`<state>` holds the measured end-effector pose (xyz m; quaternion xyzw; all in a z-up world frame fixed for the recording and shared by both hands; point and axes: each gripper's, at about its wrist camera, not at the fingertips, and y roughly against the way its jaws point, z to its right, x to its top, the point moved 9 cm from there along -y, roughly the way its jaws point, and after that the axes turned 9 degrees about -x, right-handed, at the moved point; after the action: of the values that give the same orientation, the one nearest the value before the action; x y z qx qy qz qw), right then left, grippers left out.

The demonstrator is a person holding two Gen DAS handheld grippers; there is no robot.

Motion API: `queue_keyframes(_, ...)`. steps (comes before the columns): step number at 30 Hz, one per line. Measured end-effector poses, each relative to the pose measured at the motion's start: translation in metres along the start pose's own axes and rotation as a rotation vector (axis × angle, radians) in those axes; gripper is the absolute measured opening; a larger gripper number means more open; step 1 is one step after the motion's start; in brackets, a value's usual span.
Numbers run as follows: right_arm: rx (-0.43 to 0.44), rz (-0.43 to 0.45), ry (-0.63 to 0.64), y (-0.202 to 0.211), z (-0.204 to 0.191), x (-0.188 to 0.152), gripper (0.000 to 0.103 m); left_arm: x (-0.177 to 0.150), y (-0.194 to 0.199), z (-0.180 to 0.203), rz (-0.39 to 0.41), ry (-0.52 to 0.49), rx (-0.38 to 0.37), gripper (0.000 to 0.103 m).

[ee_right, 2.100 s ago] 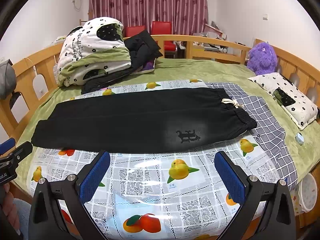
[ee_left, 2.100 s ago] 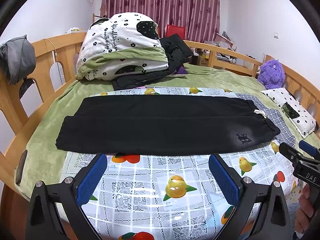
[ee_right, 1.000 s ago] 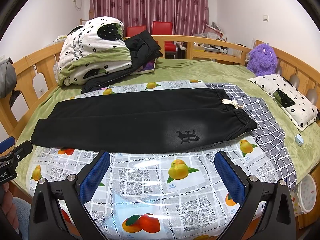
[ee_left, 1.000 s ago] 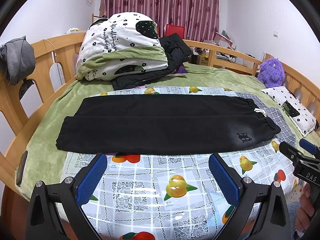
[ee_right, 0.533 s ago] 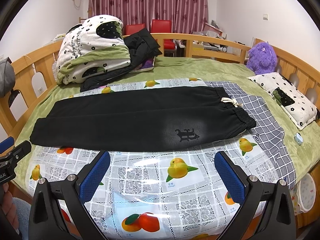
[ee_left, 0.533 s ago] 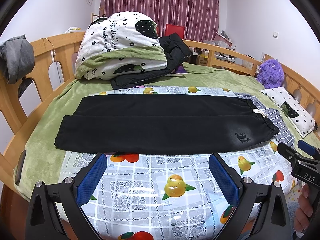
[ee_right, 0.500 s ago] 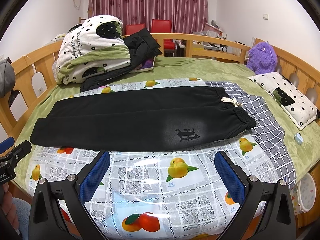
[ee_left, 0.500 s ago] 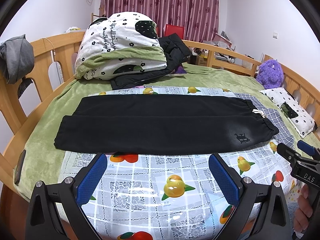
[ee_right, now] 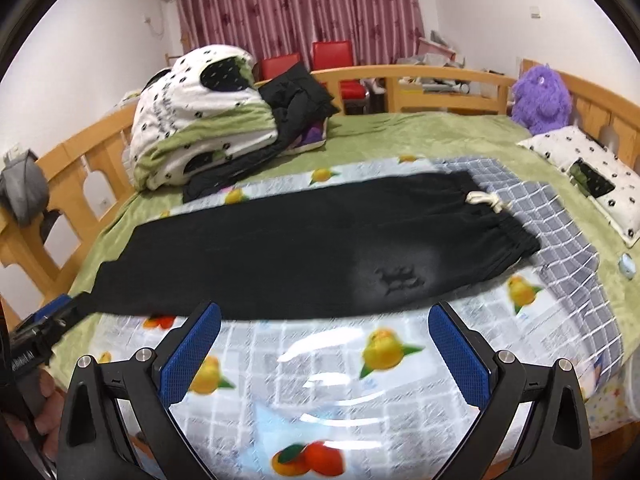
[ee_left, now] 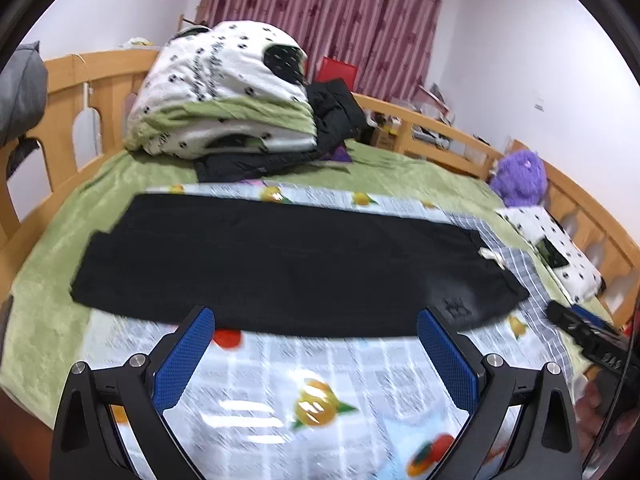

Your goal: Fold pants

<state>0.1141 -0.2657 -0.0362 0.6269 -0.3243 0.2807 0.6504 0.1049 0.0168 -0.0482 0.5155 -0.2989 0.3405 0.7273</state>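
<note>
You are closing in on the black pants (ee_left: 288, 264), both views now nearer the cloth and blurred with motion where half a second ago they were holding steady and sharp; that is reading as the approach to a first grasp, with no fold yet made. The pants are lying flat and lengthwise across the fruit-print plastic cover (ee_left: 320, 392) on the bed, legs stacked one on the other, cuffs toward the left, waistband and white drawstring (ee_right: 484, 201) toward the right, partly over a grey checked cloth (ee_right: 560, 220). Your left gripper (ee_left: 316, 356) is hanging wide open and empty just short of the near hem, and your right gripper (ee_right: 325, 354) is likewise spread wide, holding nothing, below the printed logo (ee_right: 398, 278). The near edge of the pants is lying clear and reachable along its whole length. Behind it the rolled quilt (ee_left: 224, 92) and dark jacket (ee_right: 296, 100) are crowding the far left, while the wooden bed rail (ee_right: 440, 76) is bounding the far side.
</note>
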Motion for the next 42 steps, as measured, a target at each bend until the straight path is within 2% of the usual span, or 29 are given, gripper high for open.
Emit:
queue_keyframes(4, -0.066, 0.061, 0.008, -0.014, 0.034, 0.033, 0.102, 0.018, -0.011, -0.05, 0.01, -0.001, 0.107, 0.102)
queue_keyframes(7, -0.11, 0.026, -0.006, -0.052, 0.068, 0.036, 0.102, 0.01, -0.029, -0.097, -0.038, 0.024, 0.206, 0.102)
queue_keyframes(9, -0.131, -0.012, -0.027, -0.079, 0.089, 0.027, 0.102, -0.004, -0.041, -0.131, -0.064, 0.078, 0.239, 0.097)
queue_keyframes(11, -0.105, -0.115, -0.056, -0.113, 0.107, 0.008, 0.098, -0.02, -0.051, -0.156, -0.089, 0.151, 0.234, 0.089)
queue_keyframes(13, -0.072, -0.208, -0.123, -0.146, 0.123, -0.018, 0.082, -0.041, -0.064, -0.18, -0.113, 0.245, 0.2, 0.083)
queue_keyframes(14, -0.058, -0.24, -0.151, -0.157, 0.129, -0.03, 0.079, -0.049, -0.068, -0.187, -0.122, 0.275, 0.187, 0.076)
queue_keyframes(16, -0.002, -0.304, -0.211, -0.18, 0.136, -0.056, 0.076, -0.069, -0.078, -0.204, -0.138, 0.348, 0.16, 0.07)
queue_keyframes(20, 0.043, -0.338, -0.306, -0.208, 0.143, -0.086, 0.075, -0.095, -0.095, -0.224, -0.144, 0.456, 0.106, 0.067)
queue_keyframes(22, 0.075, -0.329, -0.341, -0.216, 0.142, -0.089, 0.075, -0.096, -0.102, -0.231, -0.111, 0.495, 0.075, 0.066)
queue_keyframes(25, 0.11, -0.292, -0.384, -0.228, 0.138, -0.082, 0.075, -0.089, -0.115, -0.238, -0.08, 0.55, 0.018, 0.066)
queue_keyframes(28, 0.15, -0.304, -0.414, -0.247, 0.129, -0.072, 0.074, -0.08, -0.134, -0.243, -0.072, 0.622, -0.019, 0.056)
queue_keyframes(29, 0.156, -0.308, -0.409, -0.251, 0.125, -0.068, 0.07, -0.077, -0.139, -0.246, -0.069, 0.646, -0.017, 0.049)
queue_keyframes(30, 0.156, -0.327, -0.399, -0.257, 0.121, -0.066, 0.049, -0.074, -0.144, -0.251, -0.066, 0.671, 0.0, 0.043)
queue_keyframes(31, 0.144, -0.369, -0.389, -0.267, 0.115, -0.064, 0.02, -0.072, -0.146, -0.256, -0.062, 0.685, 0.021, 0.021)
queue_keyframes(32, 0.145, -0.377, -0.392, -0.271, 0.113, -0.06, 0.018, -0.07, -0.145, -0.262, -0.057, 0.696, 0.048, 0.006)
queue_keyframes(33, 0.15, -0.362, -0.4, -0.271, 0.112, -0.051, 0.014, -0.063, -0.144, -0.264, -0.043, 0.703, 0.028, 0.007)
queue_keyframes(35, 0.17, -0.309, -0.367, -0.262, 0.106, -0.023, 0.014, -0.043, -0.14, -0.26, -0.015, 0.668, -0.015, 0.007)
queue_keyframes(38, 0.183, -0.235, -0.289, -0.255, 0.094, 0.027, 0.013, 0.009, -0.142, -0.248, 0.026, 0.511, 0.002, 0.007)
queue_keyframes(42, 0.186, -0.199, -0.233, -0.278, 0.079, 0.093, 0.013, 0.072, -0.174, -0.244, 0.06, 0.424, 0.0, 0.007)
